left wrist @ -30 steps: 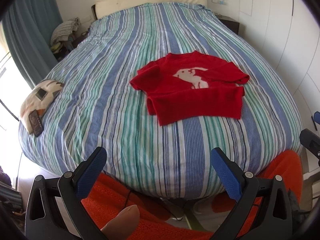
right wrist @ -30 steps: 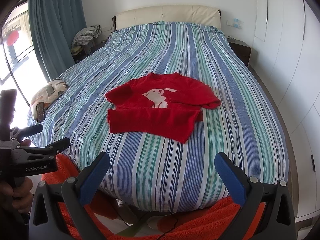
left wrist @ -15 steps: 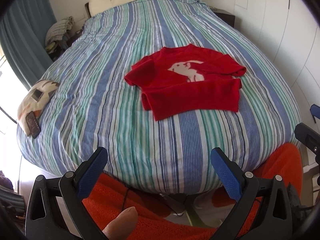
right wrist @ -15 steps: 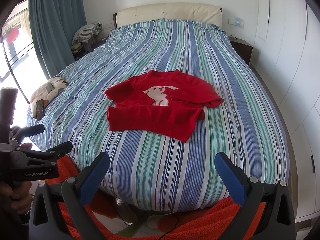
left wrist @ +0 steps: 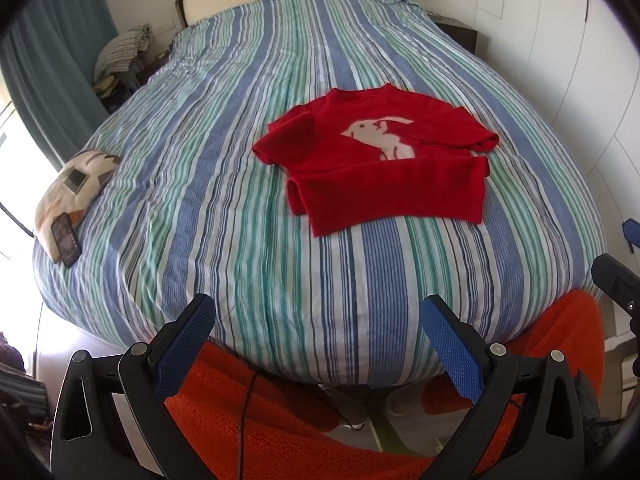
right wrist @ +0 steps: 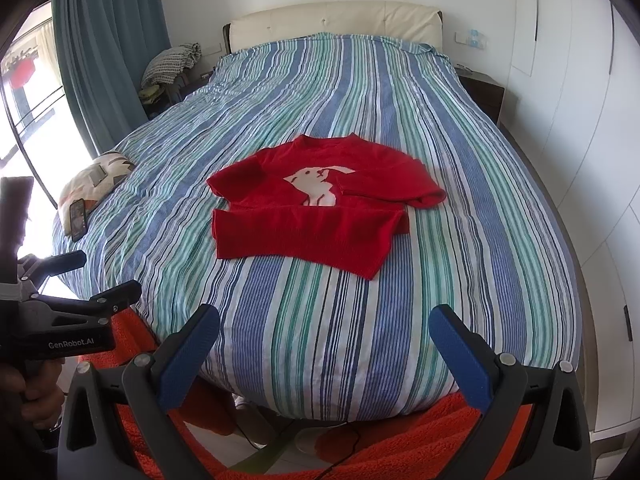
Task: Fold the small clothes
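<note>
From the left wrist camera, the left gripper [left wrist: 316, 316] hangs low at the foot of the bed, its blue-padded jaws spread wide and holding nothing. The red sweater [left wrist: 380, 168] with a white animal on the chest lies well ahead on the striped duvet [left wrist: 224, 184], hem turned up over the body and one sleeve laid across. A patterned cushion [left wrist: 76, 184] with a phone [left wrist: 66, 240] on it sits at the bed's left edge.

From the right wrist camera, the right gripper [right wrist: 324, 324] is likewise wide apart and empty, short of the mattress; the sweater [right wrist: 312, 216] lies mid-bed, well apart from it. A hand [right wrist: 36, 396] grips the other tool's handle.

The likely trouble, I'd say: the knit is thick and layered, so a pinch may catch only the top layer or snag the duvet beneath, dragging the fold crooked.
</note>
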Available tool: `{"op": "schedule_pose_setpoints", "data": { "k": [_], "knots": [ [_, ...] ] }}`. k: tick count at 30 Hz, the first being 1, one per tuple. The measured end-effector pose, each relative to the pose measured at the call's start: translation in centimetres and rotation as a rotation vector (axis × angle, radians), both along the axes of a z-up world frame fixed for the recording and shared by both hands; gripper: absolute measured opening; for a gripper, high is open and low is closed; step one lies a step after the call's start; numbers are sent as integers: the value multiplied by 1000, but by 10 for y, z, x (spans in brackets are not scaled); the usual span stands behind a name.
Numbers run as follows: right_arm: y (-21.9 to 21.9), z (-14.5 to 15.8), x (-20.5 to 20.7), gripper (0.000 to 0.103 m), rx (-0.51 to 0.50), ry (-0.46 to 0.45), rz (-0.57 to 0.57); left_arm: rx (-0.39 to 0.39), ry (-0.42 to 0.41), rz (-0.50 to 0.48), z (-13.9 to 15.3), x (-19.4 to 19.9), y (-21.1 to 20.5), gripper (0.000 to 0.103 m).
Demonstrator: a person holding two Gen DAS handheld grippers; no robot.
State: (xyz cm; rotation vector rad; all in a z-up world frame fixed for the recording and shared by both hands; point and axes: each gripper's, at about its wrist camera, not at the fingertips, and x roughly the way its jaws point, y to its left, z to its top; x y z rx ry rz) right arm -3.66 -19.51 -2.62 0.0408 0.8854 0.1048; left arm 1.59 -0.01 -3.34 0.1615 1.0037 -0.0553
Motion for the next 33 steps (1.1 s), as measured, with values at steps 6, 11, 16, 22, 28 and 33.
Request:
{"op": "schedule_pose_setpoints", "data": {
  "k": [6, 11, 16, 22, 28, 33],
  "knots": [
    [0, -4, 2, 103, 6, 7, -2, -36, 21, -15, -3, 1, 1, 103],
    [0, -5, 3, 103, 6, 9, -3, -47, 17, -20, -3, 1, 0, 103],
    [0, -5, 5, 103, 6, 14, -3, -45, 18, -16, -4, 3, 1, 103],
    [1, -7, 6, 103, 5, 14, -2, -20, 7, -1, -3, 2, 2, 103],
    [3, -9, 6, 103, 4, 15, -4, 2, 6, 1, -6, 3, 1, 103],
    [3, -10, 6, 103, 1, 18, 0, 30, -5, 6, -5, 2, 0, 103]
  ]
}}
